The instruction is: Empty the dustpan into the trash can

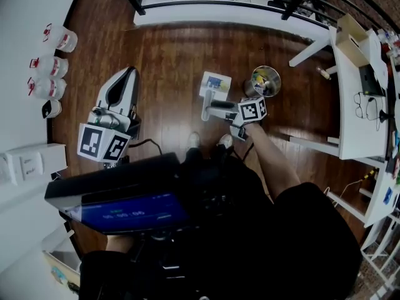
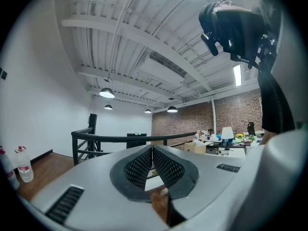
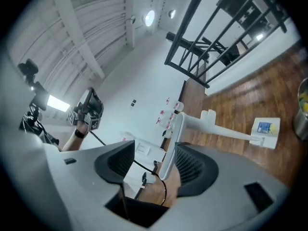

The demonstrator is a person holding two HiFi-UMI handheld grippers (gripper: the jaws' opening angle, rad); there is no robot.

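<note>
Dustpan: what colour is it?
The dustpan is white with a blue label, clearest in the right gripper view.

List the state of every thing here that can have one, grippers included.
left gripper: shut, nothing between its jaws.
right gripper: open, the dustpan's handle between its jaws, close against one pad.
dustpan: on the floor, something blue and yellow in its pan, not yet emptied.
trash can: upright on the floor, top open, yellow scraps inside.
bottles: standing by the wall.
</note>
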